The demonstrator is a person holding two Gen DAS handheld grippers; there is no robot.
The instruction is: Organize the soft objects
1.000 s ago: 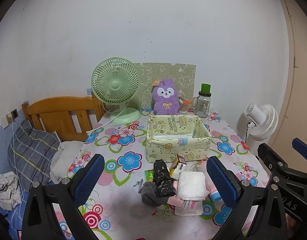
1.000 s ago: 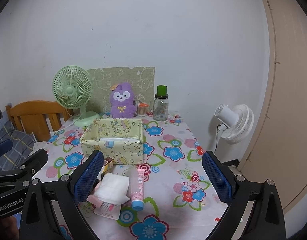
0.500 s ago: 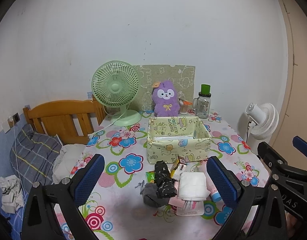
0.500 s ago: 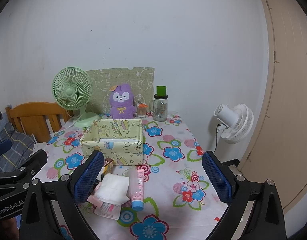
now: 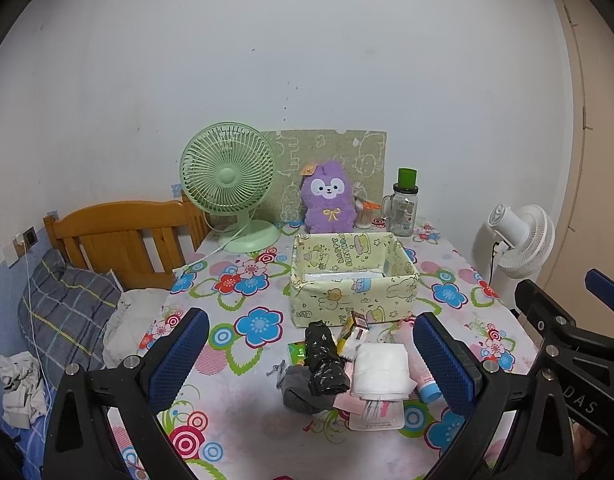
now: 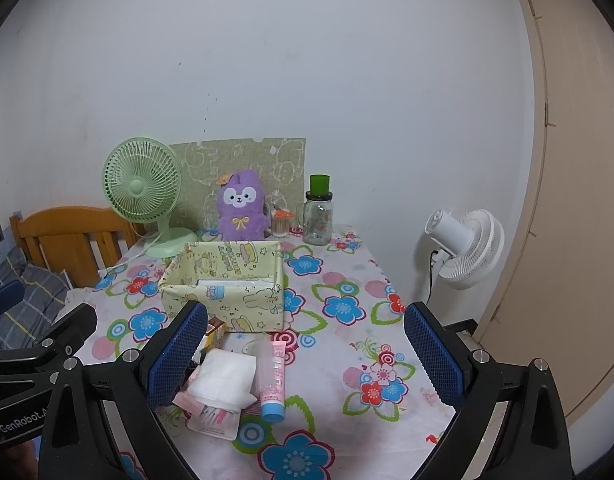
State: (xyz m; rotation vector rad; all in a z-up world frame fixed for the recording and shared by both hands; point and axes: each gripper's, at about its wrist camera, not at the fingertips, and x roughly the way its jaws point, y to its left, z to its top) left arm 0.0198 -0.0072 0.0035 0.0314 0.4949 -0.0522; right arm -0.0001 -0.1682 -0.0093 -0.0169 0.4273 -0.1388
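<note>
A yellow cartoon-print fabric box point(image 5: 353, 300) point(image 6: 227, 296) stands mid-table. In front of it lies a pile: a black crinkled bundle point(image 5: 324, 360), a grey sock point(image 5: 301, 390), a white folded cloth point(image 5: 381, 368) point(image 6: 223, 376), a pink tube with a blue cap point(image 6: 273, 380) point(image 5: 423, 378), a flat packet point(image 5: 375, 412) and a small yellow carton point(image 5: 353, 330). A purple plush point(image 5: 327, 198) point(image 6: 241, 208) sits against the back wall. My left gripper point(image 5: 311, 364) is open above the pile. My right gripper point(image 6: 305, 360) is open, just right of the pile. Both hold nothing.
A green desk fan point(image 5: 231, 184) and a glass jar with a green lid point(image 5: 403, 208) stand at the back of the flowered table point(image 6: 347, 320). A white floor fan point(image 6: 465, 248) and a door point(image 6: 579, 200) are on the right. A wooden bed frame point(image 5: 123, 236) with pillows lies left.
Both views have shifted slightly, with the table scene sitting a touch lower in frame. The objects have not moved and both grippers stay open.
</note>
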